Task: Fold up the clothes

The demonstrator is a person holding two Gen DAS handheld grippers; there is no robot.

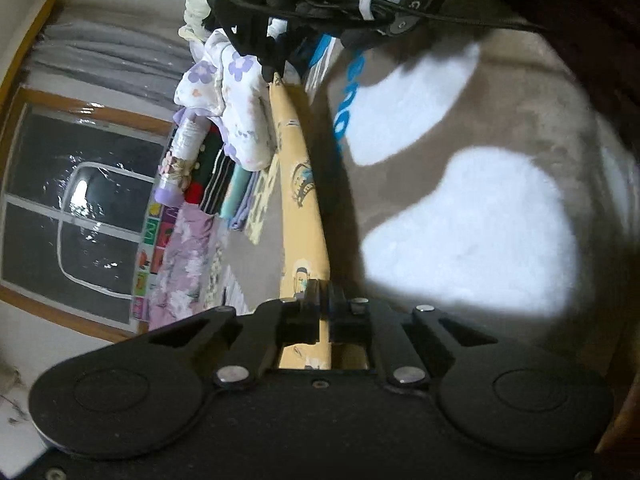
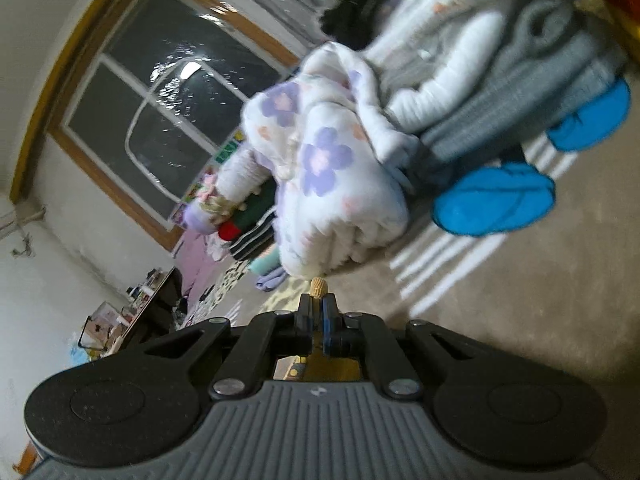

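Both tools pinch the yellow cloth [image 1: 298, 184]: the left tool [image 1: 325, 300] and the right tool [image 2: 318, 312]

yellow garment [image 1: 298, 184]: thin printed cloth, matt, pulled smooth
floral piece [image 2: 320, 168]: soft quilted cloth, matt, puffy
grey knit [image 2: 552, 92]: ribbed wool-like cloth, rough
blanket [image 1: 520, 128]: plush beige and white fleece, matt
left gripper [image 1: 324, 304]: matt black plastic, shiny metal rivets
right gripper [image 2: 316, 312]: black plastic, ridged grey housing
window frame [image 2: 80, 60]: varnished wood
pane [image 2: 168, 92]: glossy plastic film, wrinkled
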